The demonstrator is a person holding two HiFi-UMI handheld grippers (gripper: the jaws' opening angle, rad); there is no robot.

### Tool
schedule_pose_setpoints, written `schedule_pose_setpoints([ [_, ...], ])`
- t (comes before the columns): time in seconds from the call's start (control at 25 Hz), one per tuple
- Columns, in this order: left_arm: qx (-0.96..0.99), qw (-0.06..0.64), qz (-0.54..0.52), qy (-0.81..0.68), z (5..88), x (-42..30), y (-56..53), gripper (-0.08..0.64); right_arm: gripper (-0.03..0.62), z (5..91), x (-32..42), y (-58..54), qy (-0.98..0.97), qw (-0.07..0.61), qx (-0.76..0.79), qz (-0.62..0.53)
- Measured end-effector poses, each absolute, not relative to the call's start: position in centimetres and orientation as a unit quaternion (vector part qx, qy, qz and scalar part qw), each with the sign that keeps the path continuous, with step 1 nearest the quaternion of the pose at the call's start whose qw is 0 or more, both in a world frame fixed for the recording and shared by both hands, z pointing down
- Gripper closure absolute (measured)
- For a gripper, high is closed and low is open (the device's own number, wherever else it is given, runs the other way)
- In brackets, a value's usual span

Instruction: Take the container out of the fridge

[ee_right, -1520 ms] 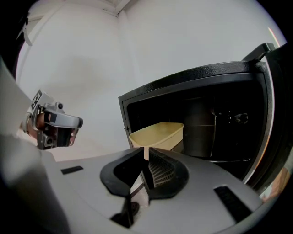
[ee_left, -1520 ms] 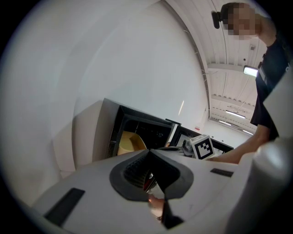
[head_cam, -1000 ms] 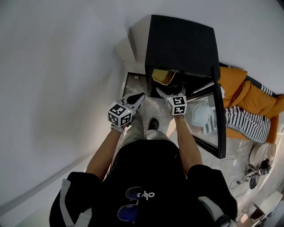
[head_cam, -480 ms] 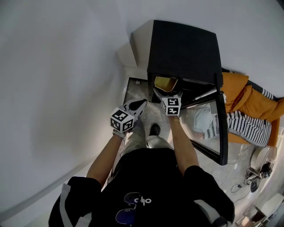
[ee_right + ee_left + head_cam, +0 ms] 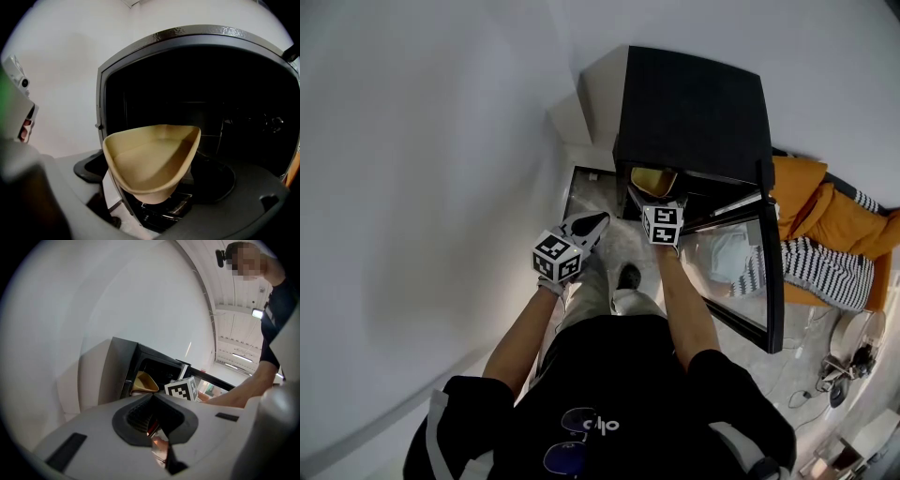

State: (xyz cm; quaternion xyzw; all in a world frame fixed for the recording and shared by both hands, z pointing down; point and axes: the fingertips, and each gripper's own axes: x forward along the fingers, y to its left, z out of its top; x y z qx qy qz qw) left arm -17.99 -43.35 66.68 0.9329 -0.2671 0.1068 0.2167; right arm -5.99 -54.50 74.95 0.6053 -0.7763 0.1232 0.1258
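The container (image 5: 653, 177) sits at the left of the open fridge (image 5: 694, 103), near its front edge. It is just beyond the tips of your right hand-held gripper (image 5: 654, 198).

In the right gripper view the container fills the middle of the frame, tan and rounded, with one jaw at lower left and the other at lower right. Those jaws are spread wide and have just been opening. The container lies between them, but they do not press on it, and you cannot tell whether either pad brushes its rim.

Your left hand-held gripper (image 5: 592, 222) hangs to the left of the right one, short of the fridge. Its jaws are pressed together on nothing.

Only the right gripper view looks into the container's hollow and the dark shelves behind it. Only the head view shows the door (image 5: 769, 253), swung open toward the right of the frame. The left gripper view shows the container as a small tan wedge in the doorway. The right one's marker cube (image 5: 182, 389) is in front of it, and your forearm (image 5: 234, 397) reaches in from the right.
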Motion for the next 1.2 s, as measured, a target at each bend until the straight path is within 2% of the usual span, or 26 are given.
schedule_pose_setpoints([
  [0.16,0.932,0.217,0.108,-0.269,66.5,-18.3,-43.7,0.557,0.052,74.5,-6.0,-54.6,-0.773,0.129,0.609,0.122],
  [1.2,0.938,0.199,0.115,-0.26,65.5,-15.3,-41.8,0.557,0.058,72.7,-1.7,-49.1,-0.778,0.116,0.606,0.118],
])
